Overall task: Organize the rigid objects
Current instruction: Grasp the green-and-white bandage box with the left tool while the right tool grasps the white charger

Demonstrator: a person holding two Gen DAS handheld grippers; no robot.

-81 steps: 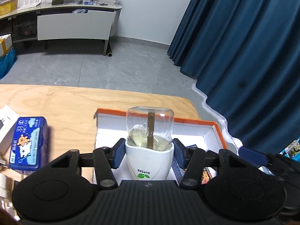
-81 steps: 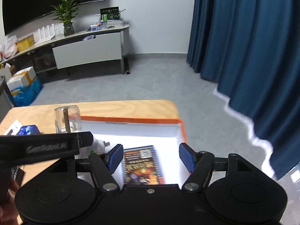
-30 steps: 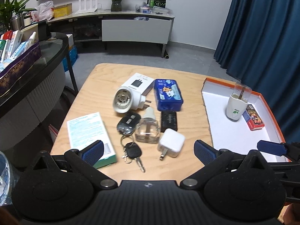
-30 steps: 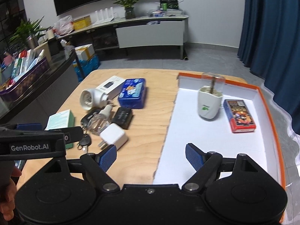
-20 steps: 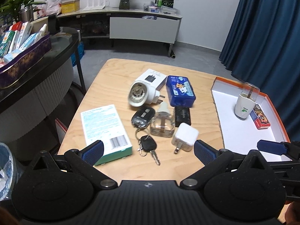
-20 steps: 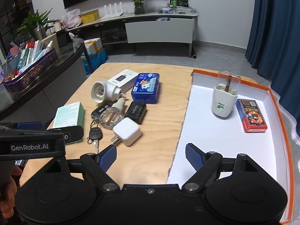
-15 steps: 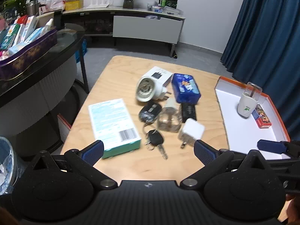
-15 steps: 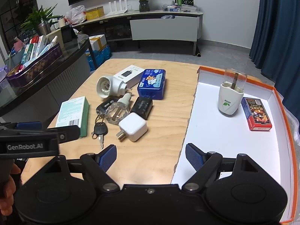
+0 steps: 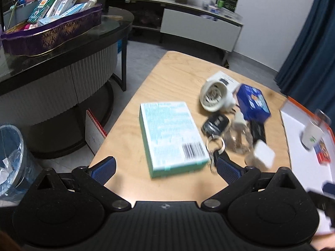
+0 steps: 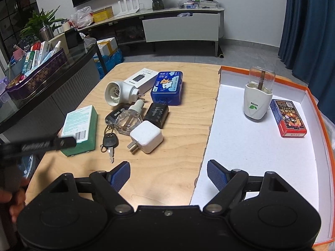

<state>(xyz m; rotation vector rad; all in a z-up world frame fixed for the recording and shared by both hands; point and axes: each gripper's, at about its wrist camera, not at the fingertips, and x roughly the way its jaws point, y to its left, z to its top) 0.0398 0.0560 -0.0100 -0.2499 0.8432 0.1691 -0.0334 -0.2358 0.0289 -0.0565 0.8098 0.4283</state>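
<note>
My left gripper (image 9: pixel 165 167) is open and empty, just short of a teal box (image 9: pixel 170 135) at the table's left front; the box also shows in the right wrist view (image 10: pixel 80 128). My right gripper (image 10: pixel 168 174) is open and empty above the seam between table and white orange-rimmed tray (image 10: pixel 251 146). In the tray stand a white diffuser with a glass top (image 10: pixel 258 96) and a red card box (image 10: pixel 287 118). On the table lie a white charger (image 10: pixel 146 137), car keys (image 10: pixel 110 139), a glass bottle (image 10: pixel 128 119), a black block (image 10: pixel 157 112), a blue tin (image 10: pixel 167 87), a white round plug (image 10: pixel 117 93) and a white flat box (image 10: pixel 142 78).
A dark counter (image 9: pixel 62 48) with a purple basket of boxes (image 9: pixel 50 29) stands left of the table. A bin with a blue liner (image 9: pixel 10 159) sits on the floor at the left. A blue curtain (image 10: pixel 309 31) hangs at the right.
The left gripper let go of the diffuser in the tray, pulled back, and has swung left toward the teal box. The right gripper drew back from the tray and stays open.
</note>
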